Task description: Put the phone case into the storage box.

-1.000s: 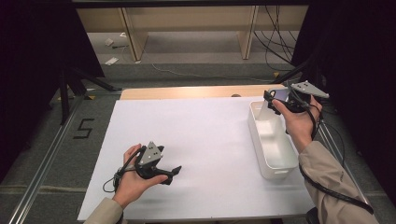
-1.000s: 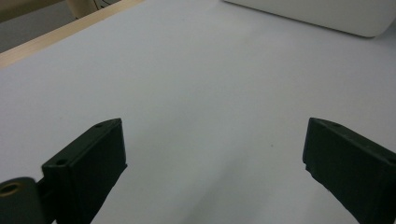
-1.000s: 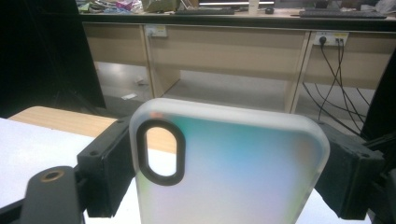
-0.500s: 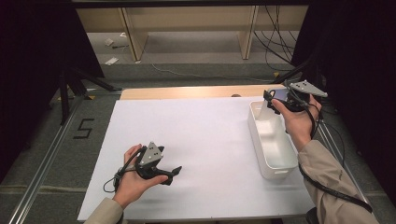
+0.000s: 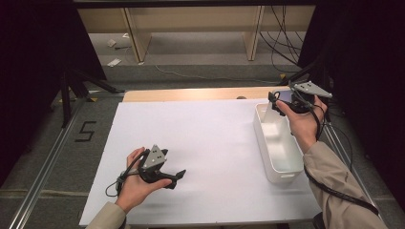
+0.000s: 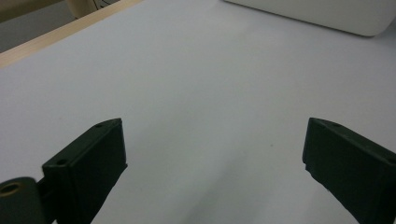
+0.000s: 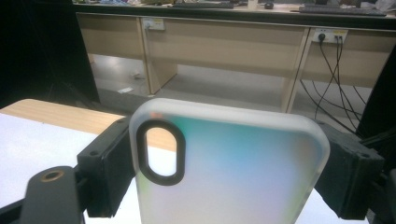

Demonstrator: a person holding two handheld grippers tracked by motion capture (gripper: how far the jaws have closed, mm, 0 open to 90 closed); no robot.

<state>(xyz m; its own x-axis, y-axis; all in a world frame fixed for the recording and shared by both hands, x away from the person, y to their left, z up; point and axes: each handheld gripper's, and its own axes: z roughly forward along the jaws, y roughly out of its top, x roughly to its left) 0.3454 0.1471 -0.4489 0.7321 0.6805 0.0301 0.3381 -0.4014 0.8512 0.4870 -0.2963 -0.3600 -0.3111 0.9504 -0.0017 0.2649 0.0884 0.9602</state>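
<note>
From the high view, a person is sitting at a white-covered counter [image 5: 210,143], a gripper in each hand. The left gripper [image 5: 177,176] is resting low over the near-left part of the white surface, its fingers pointing toward the right and standing apart with nothing between them. The right gripper [image 5: 277,98] is hovering at the far right, just above the far end of a long white bin [image 5: 282,164] that is sitting along the counter's right edge — a phone case [image 5: 283,97] is showing as a small dark-and-bluish shape at its tip. A beige sleeve [image 5: 334,191] is reaching in from the lower right.

In the left gripper view, the two black fingers [image 6: 88,161] are standing wide apart over bare white surface, the rounded corner of the bin [image 6: 322,16] lying well off at the top.

In the right gripper view, the translucent phone case [image 7: 233,172] is standing upright, its black-rimmed camera cutout [image 7: 160,151] at the left — the black fingers [image 7: 105,163] are pressing on its two long edges, clamping it. Wooden cabinets [image 7: 224,44] and hanging cables [image 7: 334,79] are lining the background.
</note>
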